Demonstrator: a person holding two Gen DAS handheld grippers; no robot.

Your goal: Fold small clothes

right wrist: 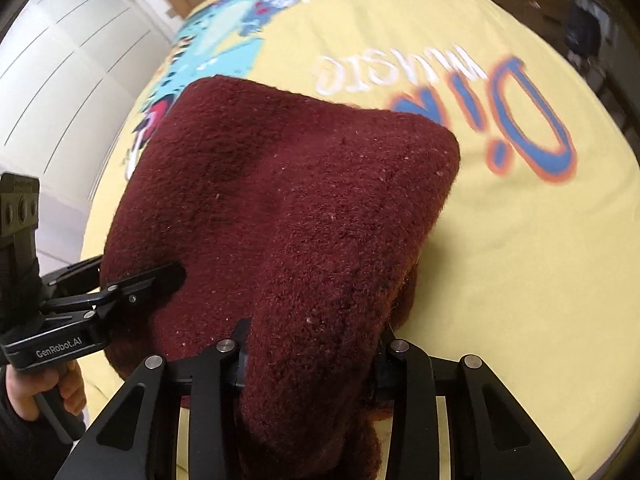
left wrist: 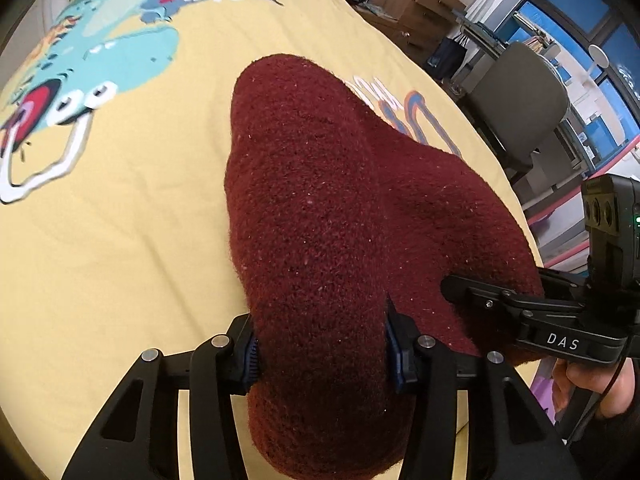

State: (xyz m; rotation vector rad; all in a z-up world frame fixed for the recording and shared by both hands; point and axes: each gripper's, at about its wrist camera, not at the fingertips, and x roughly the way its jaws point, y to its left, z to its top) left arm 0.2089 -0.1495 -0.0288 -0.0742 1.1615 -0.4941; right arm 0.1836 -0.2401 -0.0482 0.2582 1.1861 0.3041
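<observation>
A dark red fleece garment (left wrist: 328, 216) lies across the yellow printed sheet (left wrist: 120, 240) and also fills the middle of the right wrist view (right wrist: 288, 208). My left gripper (left wrist: 322, 354) is shut on the garment's near edge, cloth bunched between its blue pads. My right gripper (right wrist: 310, 364) is shut on another part of the near edge. Each gripper shows in the other's view, the right one (left wrist: 464, 288) at the garment's right side, the left one (right wrist: 160, 276) at its left side. The far part of the garment rests on the sheet.
The sheet carries a teal cartoon print (left wrist: 112, 52) and blue-orange lettering (right wrist: 520, 128). A grey chair (left wrist: 520, 96), cardboard boxes (left wrist: 416, 4) and shelves stand beyond the right edge. White cabinet doors (right wrist: 60, 60) stand to the left.
</observation>
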